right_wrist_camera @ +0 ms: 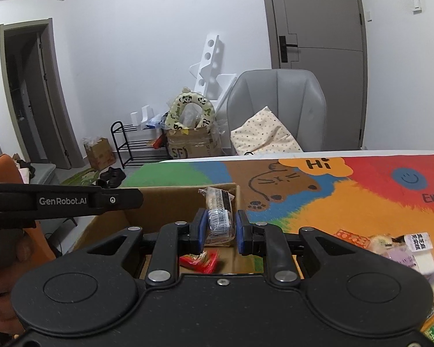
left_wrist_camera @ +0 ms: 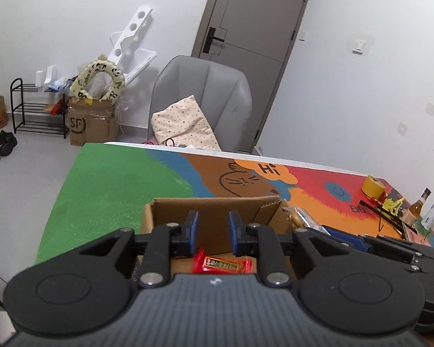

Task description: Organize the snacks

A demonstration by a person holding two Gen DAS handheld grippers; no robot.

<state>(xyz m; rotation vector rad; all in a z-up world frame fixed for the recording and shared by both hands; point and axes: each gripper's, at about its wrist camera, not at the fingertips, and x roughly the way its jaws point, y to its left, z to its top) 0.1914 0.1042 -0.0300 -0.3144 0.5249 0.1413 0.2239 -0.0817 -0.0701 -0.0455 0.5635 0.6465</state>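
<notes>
The right gripper [right_wrist_camera: 219,225] is clamped on a clear-wrapped snack [right_wrist_camera: 218,217], held over the open box [right_wrist_camera: 170,199] — ready to drop in, I judge. The left gripper [left_wrist_camera: 213,231] hangs apart and empty above a red snack [left_wrist_camera: 222,264] on the box floor; more snacks [right_wrist_camera: 402,248] wait at near right.

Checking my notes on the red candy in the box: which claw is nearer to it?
Left. The left claw hangs open directly over the red candy inside the cardboard box; the right claw holds a clear-wrapped snack beside and above it.
</notes>
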